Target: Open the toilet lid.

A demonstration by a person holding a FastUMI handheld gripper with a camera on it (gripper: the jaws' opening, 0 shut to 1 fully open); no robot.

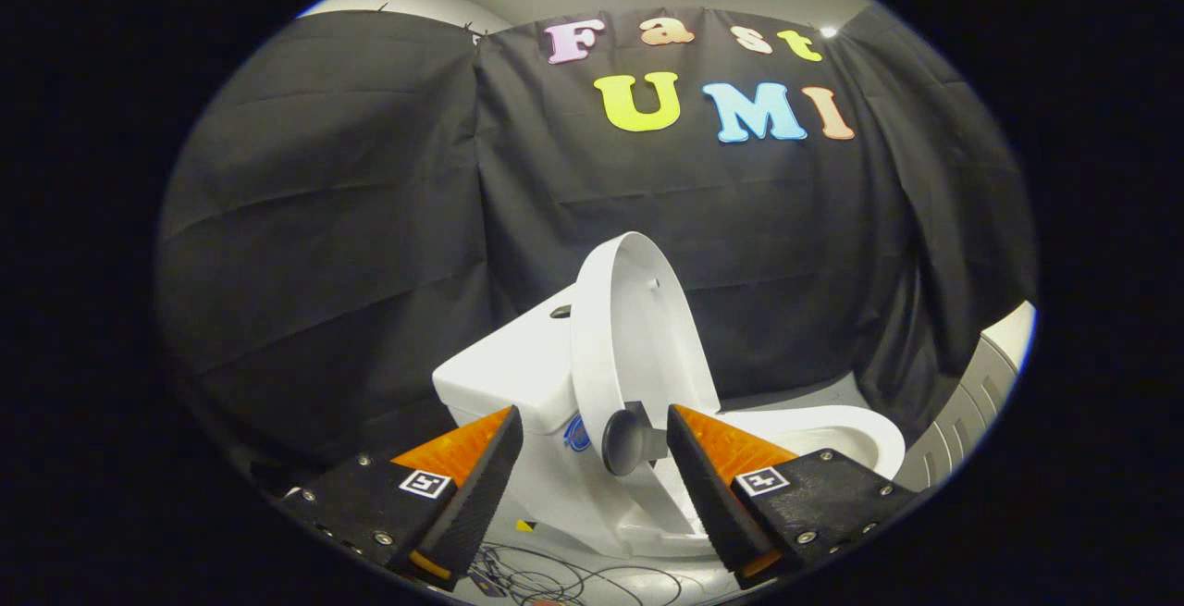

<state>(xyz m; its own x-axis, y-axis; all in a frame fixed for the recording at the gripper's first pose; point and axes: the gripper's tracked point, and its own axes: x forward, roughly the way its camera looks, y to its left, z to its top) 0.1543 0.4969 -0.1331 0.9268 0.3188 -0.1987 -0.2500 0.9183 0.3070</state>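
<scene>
A white toilet stands ahead of me against the black cloth wall. Its lid is raised upright, leaning back toward the tank, with the seat and bowl rim showing to the right. A dark grey knob sticks out from the lid's lower edge, between my two fingers but a little beyond them. My gripper is open, its orange and black fingers spread wide and touching nothing.
Loose thin cables lie on the floor below the fingers, beside the toilet base. A pale ribbed object stands at the right past the bowl. Black cloth hangs close behind and on both sides of the toilet.
</scene>
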